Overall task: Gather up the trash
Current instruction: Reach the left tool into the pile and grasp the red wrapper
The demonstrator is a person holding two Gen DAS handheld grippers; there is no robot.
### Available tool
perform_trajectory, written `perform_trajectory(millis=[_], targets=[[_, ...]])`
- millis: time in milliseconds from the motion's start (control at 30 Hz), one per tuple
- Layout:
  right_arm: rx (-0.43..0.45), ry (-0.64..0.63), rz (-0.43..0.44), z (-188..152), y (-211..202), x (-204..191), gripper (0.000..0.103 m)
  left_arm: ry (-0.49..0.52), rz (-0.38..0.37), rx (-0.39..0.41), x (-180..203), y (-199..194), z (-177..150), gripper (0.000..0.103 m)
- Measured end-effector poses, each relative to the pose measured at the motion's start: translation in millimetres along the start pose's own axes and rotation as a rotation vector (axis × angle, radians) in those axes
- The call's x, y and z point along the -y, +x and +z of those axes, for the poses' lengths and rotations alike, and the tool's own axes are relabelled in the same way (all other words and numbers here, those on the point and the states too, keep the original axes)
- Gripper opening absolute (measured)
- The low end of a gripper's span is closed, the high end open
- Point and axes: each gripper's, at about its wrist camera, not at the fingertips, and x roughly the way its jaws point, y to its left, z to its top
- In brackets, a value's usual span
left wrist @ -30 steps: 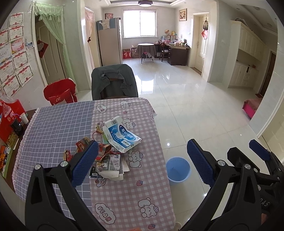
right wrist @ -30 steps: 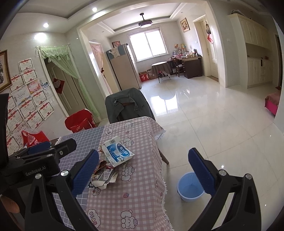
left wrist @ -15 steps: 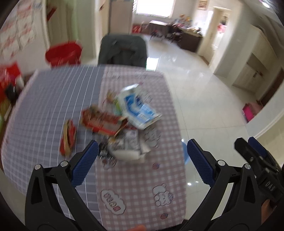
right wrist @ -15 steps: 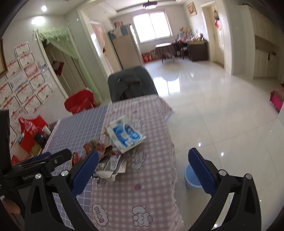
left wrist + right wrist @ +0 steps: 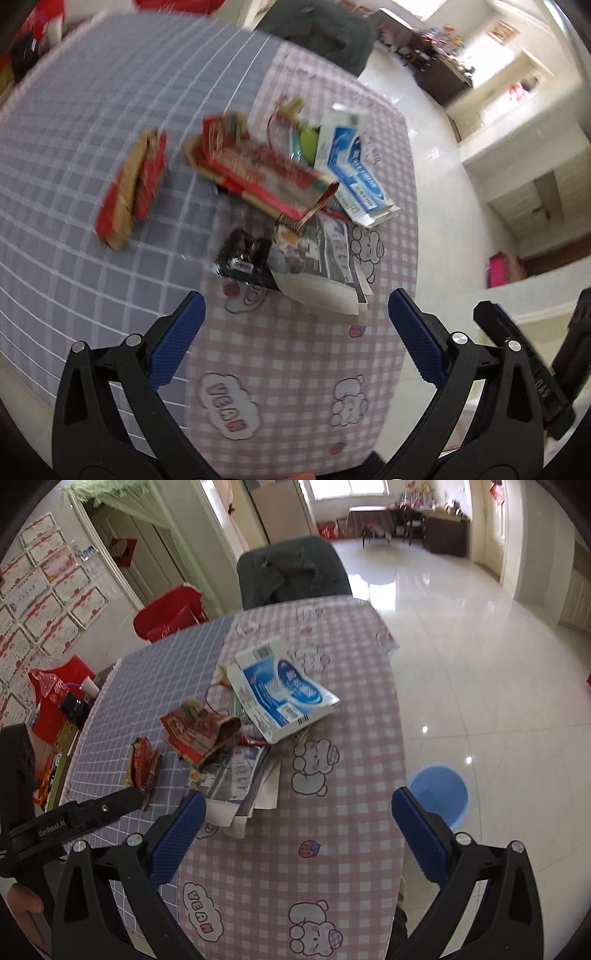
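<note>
Your left gripper (image 5: 295, 332) has dipped toward the desk (image 5: 288, 369), jaws wide and empty; your right gripper (image 5: 295, 834) likewise. The trash (image 5: 295, 206) lies mid-desk just ahead, the bin (image 5: 439, 790) on the floor beyond: grasping comes next.

One desk (image 5: 332, 849) is carrying the trash: one blue-and-white carton (image 5: 277, 686), two red wrappers (image 5: 144, 764) (image 5: 195, 731), one black packet (image 5: 243, 258) and one printed paper bag (image 5: 317, 266). One blue bucket (image 5: 439, 794) is sitting on the floor at lower right, and one draped chair (image 5: 291, 572) is standing at the top.
</note>
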Motion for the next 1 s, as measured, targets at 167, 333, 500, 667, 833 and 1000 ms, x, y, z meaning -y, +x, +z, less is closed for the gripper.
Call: perform_trajectory(millis=[167,333,500,667,833,1000], targets=[[-0.052,-0.03,0.041,10,33,5,0.099,-0.041,0.021,0.02,5,20,0,0.096],[-0.102,-0.058,0.104,23,61,12,0.099,-0.065,0.052,0.045,16,47,14,0.096],[-0.142,-0.085,0.158,36,83,24,0.099,-0.097,0.113,0.025,18,79,21,0.093],[-0.16,-0.088,0.186,42,98,30,0.099,-0.093,0.127,-0.024,16,99,23,0.064],[-0.15,-0.039,0.179,43,104,27,0.099,-0.035,0.053,-0.055,15,101,23,0.045],[-0.124,-0.005,0.156,39,97,18,0.099,0.009,-0.044,-0.047,18,83,21,0.025]])
